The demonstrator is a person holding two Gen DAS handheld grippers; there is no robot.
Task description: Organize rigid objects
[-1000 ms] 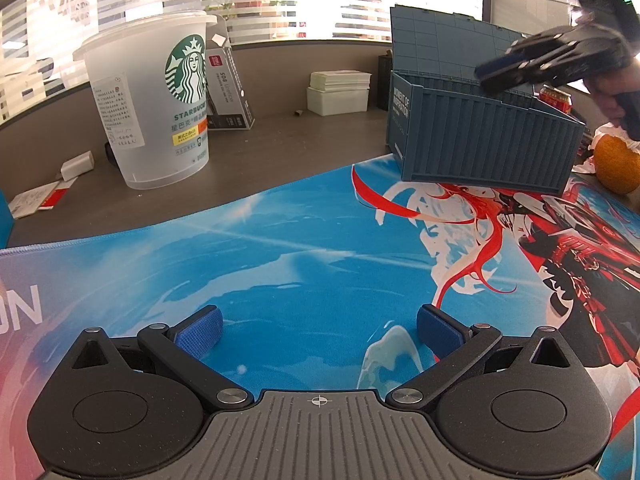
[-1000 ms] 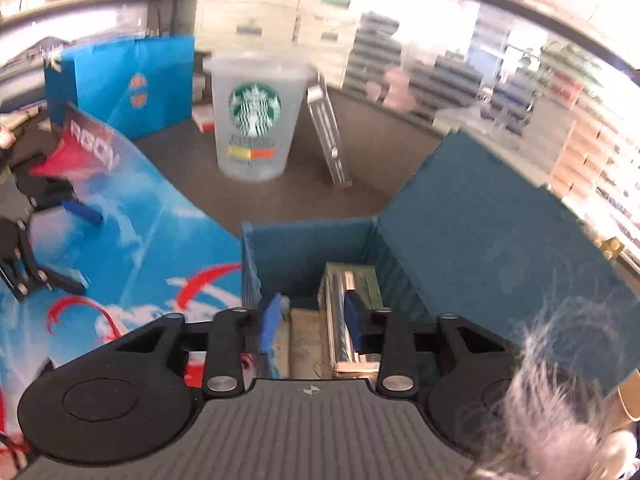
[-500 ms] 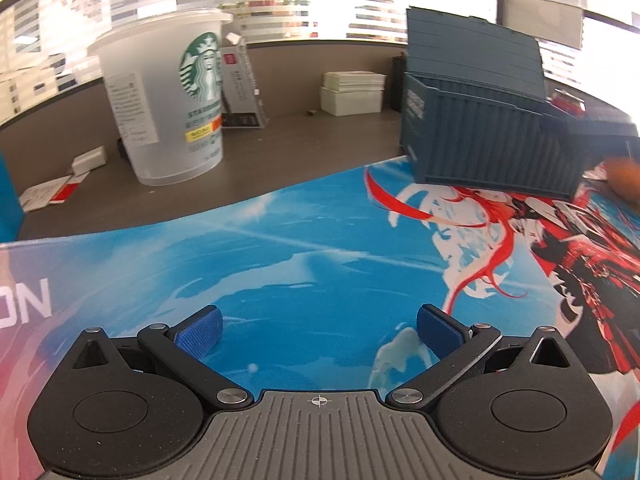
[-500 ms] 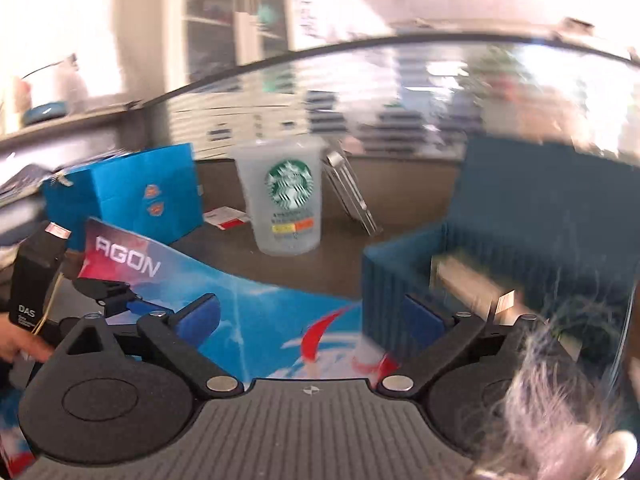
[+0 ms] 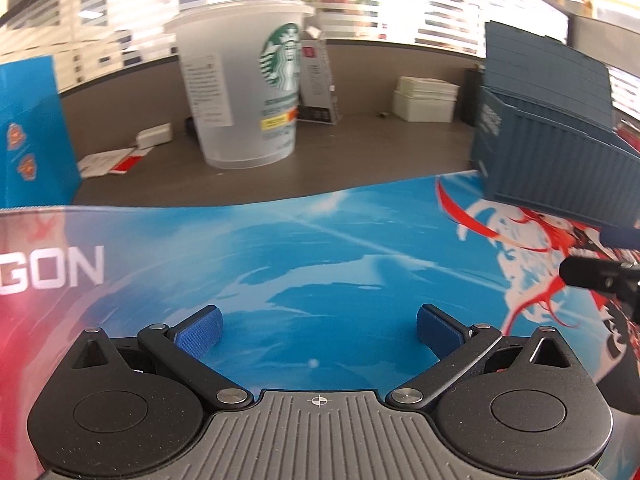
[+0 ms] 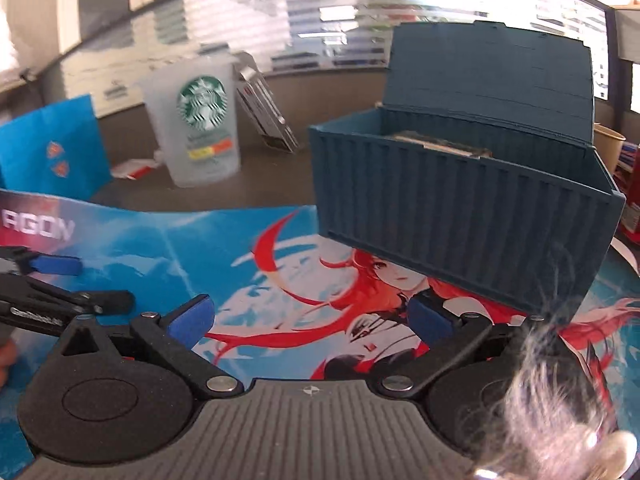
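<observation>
Container box (image 6: 460, 216), lid up, sits stiff and light-looking on my desk mat (image 6: 248, 264).
My right gripper (image 6: 308, 318) has just spread empty; I'd grip its rim.

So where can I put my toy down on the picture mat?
The mat lies bare between the left gripper, the cup and the blue box. It gets crowded by the box, with the right gripper near it.

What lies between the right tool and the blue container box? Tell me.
Only bare printed desk mat, seen in the right wrist view. The right tool stands open and empty, short of the blue container box.
</observation>
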